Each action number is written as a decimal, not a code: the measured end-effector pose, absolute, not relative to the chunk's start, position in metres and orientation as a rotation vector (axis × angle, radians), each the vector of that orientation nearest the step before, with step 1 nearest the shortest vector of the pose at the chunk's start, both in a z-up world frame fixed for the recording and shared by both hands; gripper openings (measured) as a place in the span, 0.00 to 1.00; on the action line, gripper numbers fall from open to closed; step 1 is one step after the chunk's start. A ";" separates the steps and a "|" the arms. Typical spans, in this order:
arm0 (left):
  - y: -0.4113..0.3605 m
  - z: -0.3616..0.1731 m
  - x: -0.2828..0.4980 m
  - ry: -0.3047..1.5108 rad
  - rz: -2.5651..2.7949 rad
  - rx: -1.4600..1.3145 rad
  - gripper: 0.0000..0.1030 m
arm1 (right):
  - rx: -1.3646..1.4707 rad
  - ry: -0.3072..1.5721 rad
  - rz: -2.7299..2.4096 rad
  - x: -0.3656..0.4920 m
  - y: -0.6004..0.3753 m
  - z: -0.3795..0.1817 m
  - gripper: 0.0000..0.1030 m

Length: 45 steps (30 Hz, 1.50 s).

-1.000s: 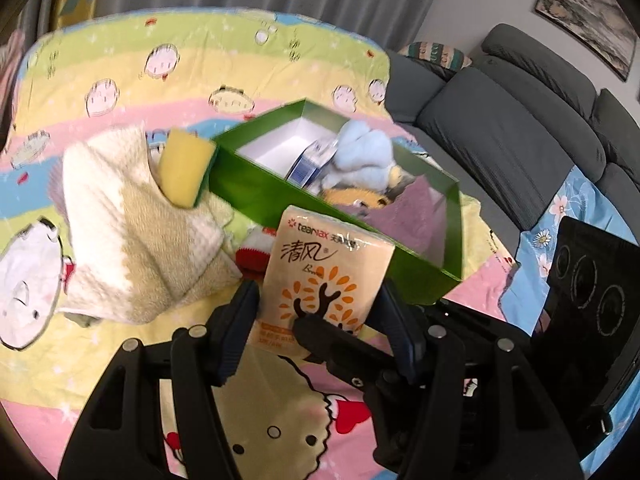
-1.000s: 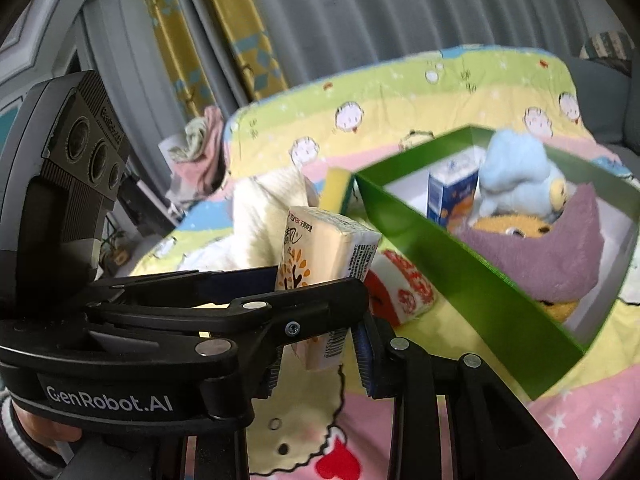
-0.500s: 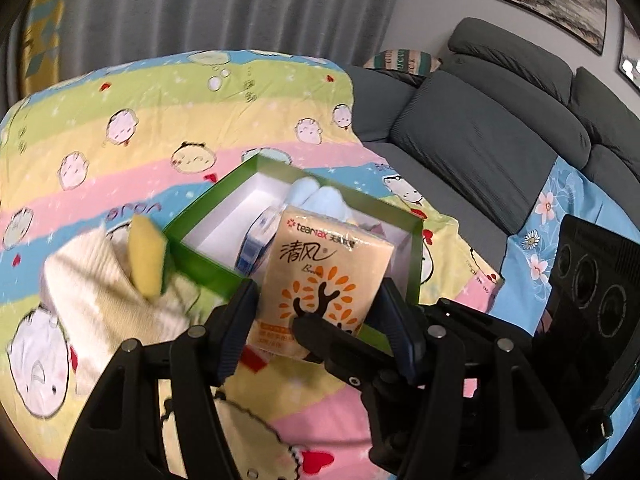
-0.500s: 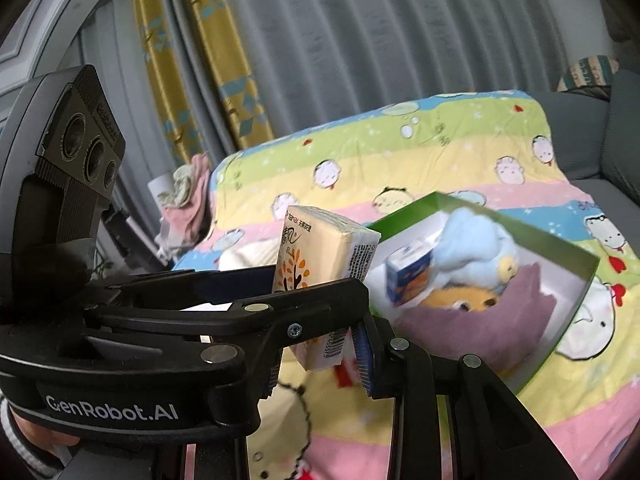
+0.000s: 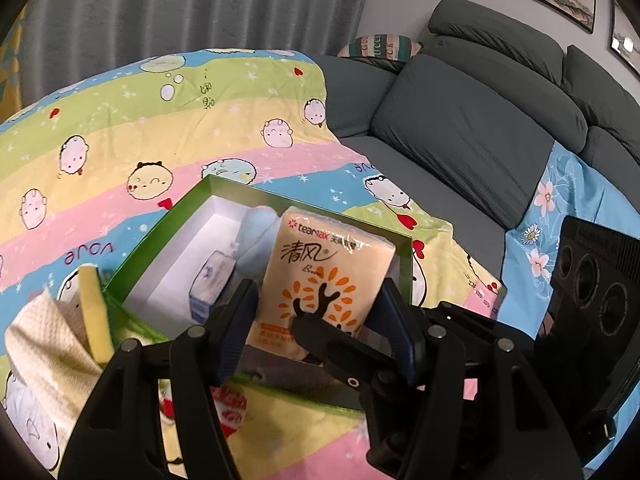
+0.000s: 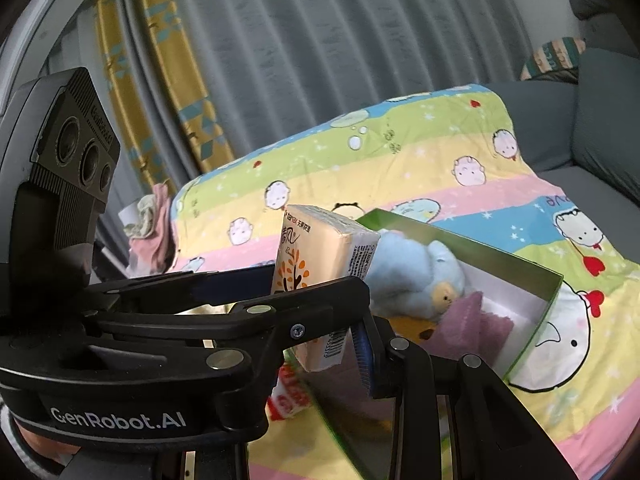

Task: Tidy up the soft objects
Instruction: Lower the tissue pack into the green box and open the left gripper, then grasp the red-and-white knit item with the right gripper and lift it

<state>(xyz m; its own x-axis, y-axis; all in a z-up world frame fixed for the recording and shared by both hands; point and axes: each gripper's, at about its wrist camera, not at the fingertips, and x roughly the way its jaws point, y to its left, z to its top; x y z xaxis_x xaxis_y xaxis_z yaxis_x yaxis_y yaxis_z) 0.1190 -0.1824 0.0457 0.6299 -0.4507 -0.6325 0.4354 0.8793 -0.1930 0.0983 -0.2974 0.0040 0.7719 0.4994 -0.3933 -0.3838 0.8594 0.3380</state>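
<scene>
My left gripper [image 5: 318,320] is shut on a cream tissue pack [image 5: 324,276] with an orange tree print and holds it above the green box [image 5: 168,224]. The pack also shows in the right wrist view [image 6: 320,272], held by the left gripper [image 6: 280,312]. The box holds a light blue plush toy [image 6: 420,272], a purple cloth [image 6: 468,324] and a small blue-white pack [image 5: 212,280]. Only one blue finger [image 6: 366,360] of my right gripper shows, close behind the left gripper; its jaws are hidden.
A cream towel [image 5: 44,344], a yellow sponge [image 5: 94,312] and a red-white item [image 5: 228,408] lie left of and in front of the box on the cartoon blanket [image 5: 160,120]. A grey sofa [image 5: 472,128] stands to the right. Curtains [image 6: 300,60] hang behind.
The left gripper has risen and moved forward with the tissue pack, from in front of the box to above it. The right gripper has moved along with it.
</scene>
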 end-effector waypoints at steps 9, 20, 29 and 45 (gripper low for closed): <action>-0.187 0.030 0.147 0.778 -0.504 -0.027 0.58 | 0.253 0.549 0.464 0.123 -0.299 -0.010 0.32; -0.205 0.008 0.161 0.793 -0.483 0.019 0.88 | 0.167 0.621 0.351 0.135 -0.299 -0.027 0.33; -0.185 0.013 0.146 0.699 -0.331 0.075 0.99 | 0.111 0.592 0.272 0.120 -0.303 -0.021 0.72; -0.106 0.029 0.074 0.665 -0.140 -0.049 0.99 | 0.107 0.510 0.216 0.061 -0.293 -0.012 0.85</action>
